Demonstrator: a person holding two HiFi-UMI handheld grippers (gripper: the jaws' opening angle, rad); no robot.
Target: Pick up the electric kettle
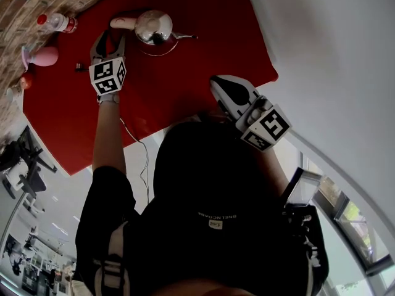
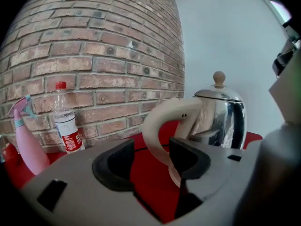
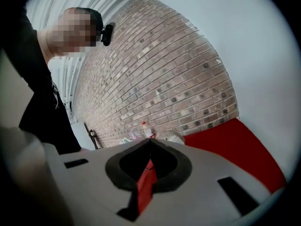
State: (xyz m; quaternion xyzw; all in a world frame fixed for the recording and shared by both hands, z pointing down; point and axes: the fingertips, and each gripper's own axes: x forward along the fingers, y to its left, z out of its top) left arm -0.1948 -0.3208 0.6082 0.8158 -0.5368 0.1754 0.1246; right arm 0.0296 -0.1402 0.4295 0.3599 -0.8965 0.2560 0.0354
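Left gripper view | left gripper: jaws wide, cream handle between, unpressed | polished steel electric kettle: far on red tablecloth | clear plastic bottle, left: red label unreadable | right gripper: closed, empty

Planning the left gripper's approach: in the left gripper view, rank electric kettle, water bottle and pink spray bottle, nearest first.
1. Electric kettle, right, its handle just ahead of the left gripper.
2. Water bottle and pink spray bottle, left by the wall: too close to call.
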